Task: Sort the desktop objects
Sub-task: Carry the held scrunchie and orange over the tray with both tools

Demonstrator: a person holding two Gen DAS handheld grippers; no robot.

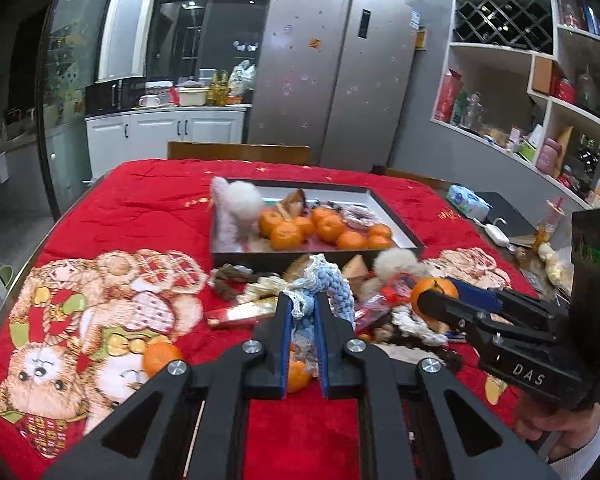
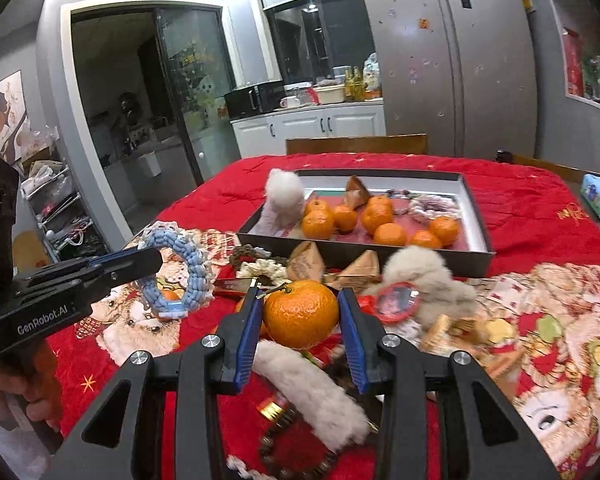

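Left wrist view: the left gripper [image 1: 303, 312] is closed on a blue braided ring [image 1: 320, 284], held above the red tablecloth [image 1: 140, 208].

Right wrist view: the right gripper [image 2: 300, 312] pinches a mandarin [image 2: 301, 313] in front of the tray [image 2: 476, 208], which holds more mandarins.

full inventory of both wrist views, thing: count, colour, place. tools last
tray: one, dark rim, pale inside, far centre of the table
tangerines in tray: about seven, orange
fluffy toy: one, pale pink, tray's left end
tablecloth: one, red with cartoon bears
wrapped wedge packets: several, brown, in front of the tray
loose tangerine: one, orange, on the tablecloth at left
crochet ring: one, blue and white, lifted in the left tool
held tangerine: one, orange, between the right tool's pads
left tool: black, blue pads, shut on the ring
right tool: black, blue pads, around the tangerine
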